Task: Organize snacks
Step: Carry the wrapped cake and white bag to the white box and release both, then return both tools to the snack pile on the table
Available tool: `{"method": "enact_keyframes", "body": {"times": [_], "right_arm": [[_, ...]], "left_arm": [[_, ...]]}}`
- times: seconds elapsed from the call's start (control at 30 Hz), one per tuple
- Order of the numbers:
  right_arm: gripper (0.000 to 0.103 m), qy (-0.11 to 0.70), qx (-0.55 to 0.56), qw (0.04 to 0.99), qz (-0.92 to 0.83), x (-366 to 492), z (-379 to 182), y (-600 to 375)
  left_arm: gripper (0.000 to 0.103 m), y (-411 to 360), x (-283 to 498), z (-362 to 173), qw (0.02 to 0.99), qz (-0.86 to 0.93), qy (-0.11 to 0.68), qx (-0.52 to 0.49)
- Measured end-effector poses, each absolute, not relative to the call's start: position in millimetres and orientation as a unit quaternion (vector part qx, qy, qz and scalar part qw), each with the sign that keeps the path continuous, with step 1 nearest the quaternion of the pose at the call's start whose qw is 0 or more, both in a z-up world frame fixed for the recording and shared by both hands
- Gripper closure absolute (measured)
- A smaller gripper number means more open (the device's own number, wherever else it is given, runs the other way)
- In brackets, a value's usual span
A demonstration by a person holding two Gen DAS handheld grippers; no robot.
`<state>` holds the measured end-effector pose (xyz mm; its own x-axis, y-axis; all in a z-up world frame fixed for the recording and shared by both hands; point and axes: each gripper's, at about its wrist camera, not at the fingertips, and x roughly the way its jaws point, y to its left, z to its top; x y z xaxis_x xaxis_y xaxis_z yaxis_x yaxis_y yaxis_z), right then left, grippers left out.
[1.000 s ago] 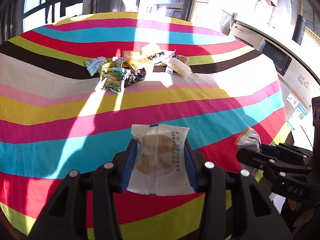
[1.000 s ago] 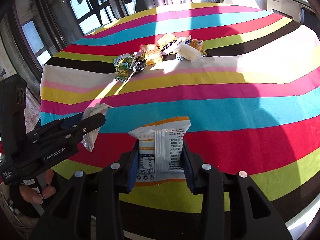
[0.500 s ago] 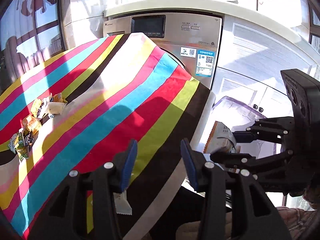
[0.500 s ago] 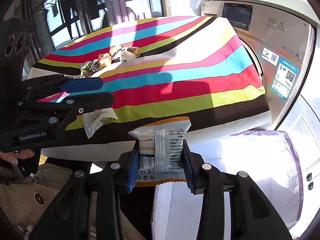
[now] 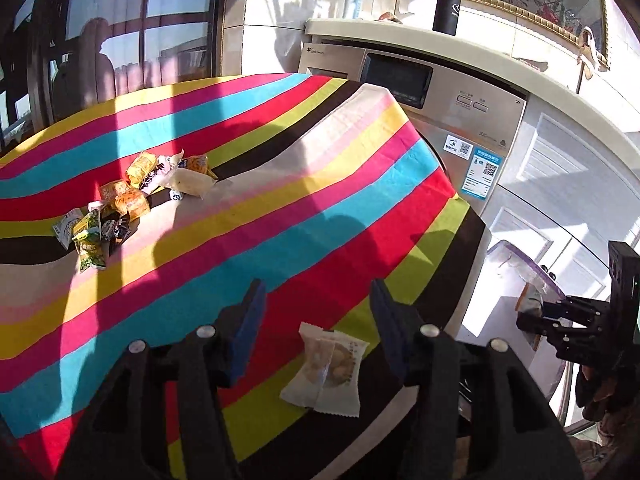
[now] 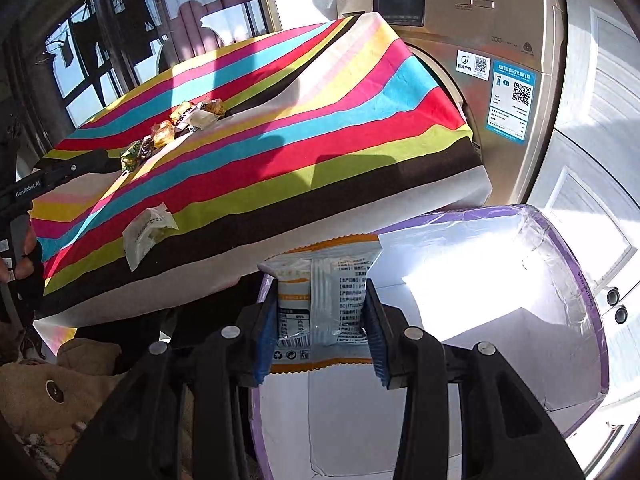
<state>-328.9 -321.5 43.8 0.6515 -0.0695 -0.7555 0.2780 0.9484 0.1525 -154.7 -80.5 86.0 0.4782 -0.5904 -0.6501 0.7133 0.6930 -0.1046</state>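
Note:
My left gripper [image 5: 318, 316] hangs over the near edge of the striped tablecloth [image 5: 280, 216], its jaws opening. A clear cookie packet [image 5: 326, 368] lies flat on the cloth below the gap, and neither pad touches it. The same cookie packet [image 6: 148, 232] shows in the right wrist view, with the left gripper [image 6: 52, 176] at the far left. My right gripper [image 6: 320, 294] is shut on a white-and-orange snack packet [image 6: 324, 272], held above a white box with a purple rim [image 6: 560, 240] beside the table. A pile of several snacks [image 5: 136, 196] sits far back on the cloth.
A silver washing machine [image 6: 480, 40] stands behind the table's right corner, white cabinet doors [image 6: 592, 152] next to it. A brown stuffed toy [image 6: 52, 384] lies low beside the table. A dark flask [image 5: 446, 0] and a bottle stand on the counter.
The left gripper let go of the cookie packet, which now lies near the cloth's edge, and its jaws widened. The right gripper carried its packet from over the table to above the box.

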Motion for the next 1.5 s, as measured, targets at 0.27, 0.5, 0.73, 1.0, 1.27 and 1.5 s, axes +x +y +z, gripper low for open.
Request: {"method": "enact_keyframes", "body": {"times": [0.27,0.5,0.73,1.0,1.27,1.5], "right_arm": [[0.064,0.406,0.093,0.905,-0.088,-325,49,-305],[0.064,0.407,0.103,0.901,-0.107,-335,45,-319],[0.064,0.425,0.101,0.884,-0.164,-356,36,-344],[0.026,0.438,0.096,0.86,-0.243,-390,30,-372],[0.016,0.413,0.074,0.876,-0.239,-382,36,-367],[0.016,0.545,-0.058,0.826,-0.133,-285,-28,-325]], "left_arm": [[0.024,-121,-173,20,0.817,-0.355,0.394,0.226],[0.059,-123,-162,10,0.799,-0.377,0.42,0.207],[0.058,-191,-222,56,0.744,-0.514,0.372,0.211],[0.011,-260,-262,51,0.69,-0.613,0.341,0.179],[0.003,-191,-197,65,0.767,-0.534,0.347,0.075],[0.002,-88,-109,65,0.849,-0.39,0.356,-0.025]]}}
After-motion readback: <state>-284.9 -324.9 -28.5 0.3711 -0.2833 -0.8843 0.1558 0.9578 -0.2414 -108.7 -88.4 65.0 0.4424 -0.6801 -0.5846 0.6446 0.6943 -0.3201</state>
